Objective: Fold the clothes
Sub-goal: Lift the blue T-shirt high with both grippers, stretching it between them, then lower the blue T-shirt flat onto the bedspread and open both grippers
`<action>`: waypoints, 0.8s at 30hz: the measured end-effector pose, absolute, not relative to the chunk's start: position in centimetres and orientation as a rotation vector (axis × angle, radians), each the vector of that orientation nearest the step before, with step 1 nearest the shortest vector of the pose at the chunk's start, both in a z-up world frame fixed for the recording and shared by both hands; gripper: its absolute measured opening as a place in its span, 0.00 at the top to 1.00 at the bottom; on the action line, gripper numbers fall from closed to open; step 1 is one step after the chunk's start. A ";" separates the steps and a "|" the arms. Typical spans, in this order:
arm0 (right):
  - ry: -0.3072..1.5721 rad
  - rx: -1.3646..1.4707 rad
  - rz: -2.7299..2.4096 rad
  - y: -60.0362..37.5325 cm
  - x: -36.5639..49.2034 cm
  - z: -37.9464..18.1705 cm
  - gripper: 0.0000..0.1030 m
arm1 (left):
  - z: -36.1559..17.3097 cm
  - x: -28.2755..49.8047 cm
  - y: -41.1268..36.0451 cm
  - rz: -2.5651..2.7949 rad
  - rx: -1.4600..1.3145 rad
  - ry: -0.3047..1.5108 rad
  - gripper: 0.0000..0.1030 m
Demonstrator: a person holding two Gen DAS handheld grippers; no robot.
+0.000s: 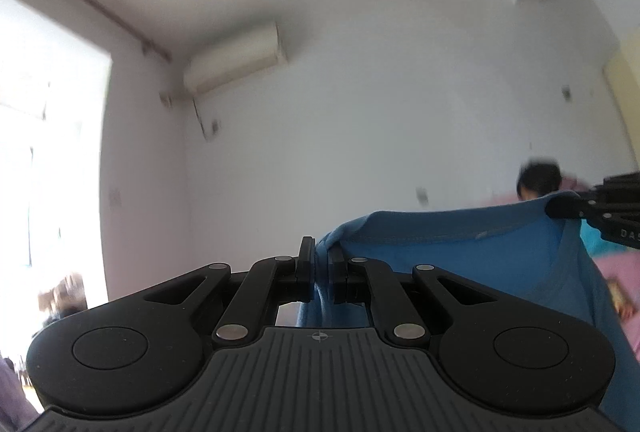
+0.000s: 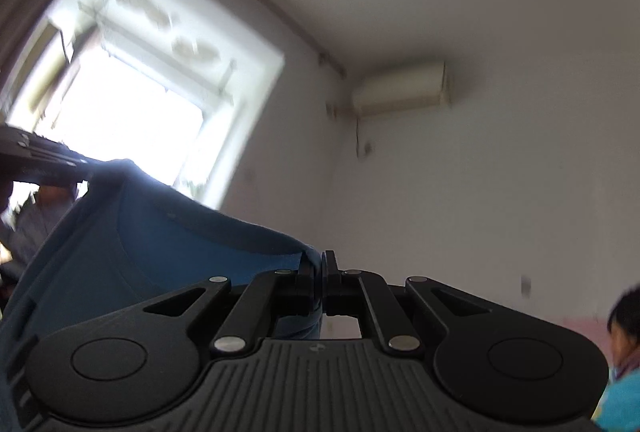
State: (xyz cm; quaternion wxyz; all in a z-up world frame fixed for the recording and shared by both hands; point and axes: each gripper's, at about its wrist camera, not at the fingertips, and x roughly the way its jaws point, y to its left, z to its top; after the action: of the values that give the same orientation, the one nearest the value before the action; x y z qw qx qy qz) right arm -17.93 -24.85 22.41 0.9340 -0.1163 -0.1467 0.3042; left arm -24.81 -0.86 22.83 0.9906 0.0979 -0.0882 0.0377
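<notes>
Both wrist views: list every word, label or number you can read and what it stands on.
"DAS": cut off at the frame edge, on the right gripper in the left wrist view.
Crosshair marks, no text: on the left gripper and on the right gripper's body.
Blue garment: no readable label.

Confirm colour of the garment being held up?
Plain blue garment, clearest in the left wrist view.

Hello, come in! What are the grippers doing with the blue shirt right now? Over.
Left hand-held gripper shut on blue shirt. Right hand-held gripper shut on it too. Shirt held up between them. Nothing in the way.
</notes>
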 end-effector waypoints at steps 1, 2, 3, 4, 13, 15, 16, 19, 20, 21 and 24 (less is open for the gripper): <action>-0.262 -0.248 0.608 -24.2 -16.2 21.2 0.97 | 21.6 -22.9 -0.6 0.072 0.188 -0.134 0.96; -0.225 -0.257 0.594 -23.6 -14.6 19.9 0.97 | 20.3 -20.9 -0.3 0.068 0.179 -0.090 0.96; -0.191 -0.264 0.580 -22.9 -12.9 18.6 0.97 | 19.0 -19.0 -0.2 0.071 0.187 -0.058 0.96; -0.156 -0.271 0.565 -22.3 -11.3 17.4 0.97 | 17.7 -17.1 -0.1 0.073 0.196 -0.026 0.96; 0.186 -0.274 0.460 -16.9 4.5 4.0 0.97 | 4.9 -1.0 1.6 0.055 0.193 0.274 0.96; 0.263 -0.274 0.437 -15.8 7.5 0.6 0.97 | 2.1 2.5 2.2 0.053 0.188 0.343 0.96; 0.299 -0.274 0.428 -15.2 8.7 -0.8 0.97 | 0.4 4.2 2.5 0.052 0.180 0.381 0.96; 0.401 -0.266 0.416 -14.0 12.0 -4.9 0.97 | -4.5 6.8 2.9 0.054 0.174 0.465 0.96; 0.427 -0.269 0.416 -13.9 12.8 -5.9 0.97 | -5.6 7.7 3.2 0.057 0.175 0.489 0.96; 0.452 -0.272 0.416 -13.7 13.6 -6.9 0.97 | -6.8 8.6 3.5 0.059 0.175 0.512 0.95; 0.519 -0.276 0.420 -13.2 15.4 -9.4 0.97 | -9.7 9.3 4.5 0.059 0.149 0.570 0.95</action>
State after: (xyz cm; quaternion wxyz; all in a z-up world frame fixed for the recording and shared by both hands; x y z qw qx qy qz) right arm 15.44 -13.24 -9.37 0.9354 -0.1348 0.2540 0.2057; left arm 9.30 4.46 -9.70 0.9565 0.0736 0.2809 0.0290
